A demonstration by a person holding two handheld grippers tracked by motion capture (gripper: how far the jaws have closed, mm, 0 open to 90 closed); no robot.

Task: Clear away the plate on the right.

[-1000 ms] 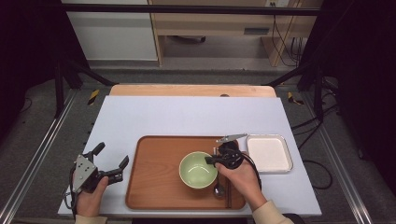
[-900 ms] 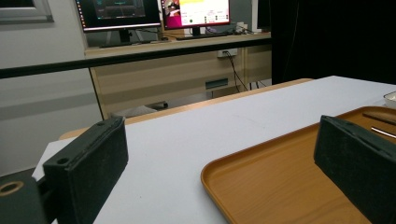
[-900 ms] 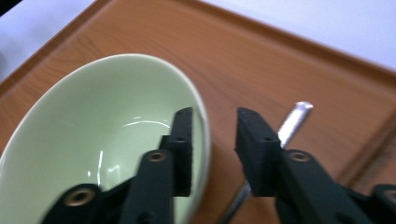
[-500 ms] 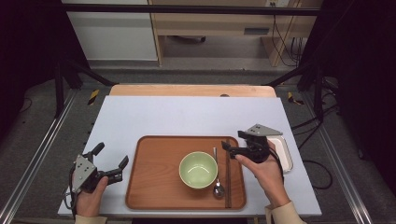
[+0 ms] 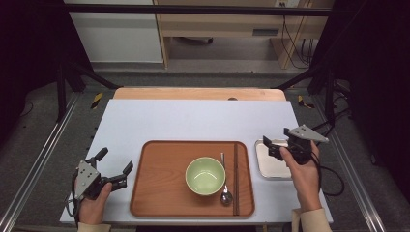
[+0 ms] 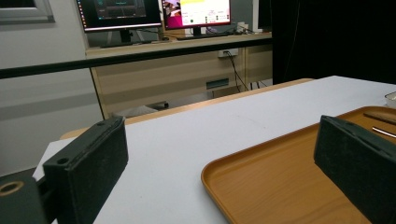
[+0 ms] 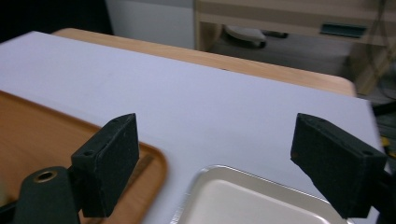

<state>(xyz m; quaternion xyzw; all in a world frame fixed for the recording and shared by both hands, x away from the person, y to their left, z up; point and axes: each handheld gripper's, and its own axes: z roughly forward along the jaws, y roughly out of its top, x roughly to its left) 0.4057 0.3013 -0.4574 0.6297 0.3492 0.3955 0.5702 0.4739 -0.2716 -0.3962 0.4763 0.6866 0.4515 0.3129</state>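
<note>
High view: your right gripper (image 5: 267,146) hovers over the far part of a small silver tray (image 5: 270,166) that sits on the white tabletop (image 5: 193,121), just beside the right edge of a brown wooden tray (image 5: 159,193). Its jaws point left, toward the wooden tray. They have just been opening, stand spread wide, and hold nothing.

On the wooden tray, a green bowl (image 5: 205,175) sits right of centre. A spoon (image 5: 225,193) lies just beside the bowl on its right, scoop end toward you and handle pointing away. A pair of chopsticks (image 5: 236,179) lies right of the spoon, along the tray's right rim, with its long axis running from you toward the far side of the tabletop.

The silver tray lies directly under your right gripper; the chopsticks and spoon lie to its left and a little nearer you. Your right hand is much the nearer hand to all three. A reach for the chopsticks would probably mean moving left and down, with the jaws closing across their length.

Your right forearm enters from the bottom edge, wrist raised above the tabletop.

Your left gripper (image 5: 116,160) sits low by the wooden tray's left rim, well apart from the utensils, jaws spread and empty, aimed up and right.

Right gripper view: the silver tray's (image 7: 233,196) near corner lies between the open jaws.
</note>
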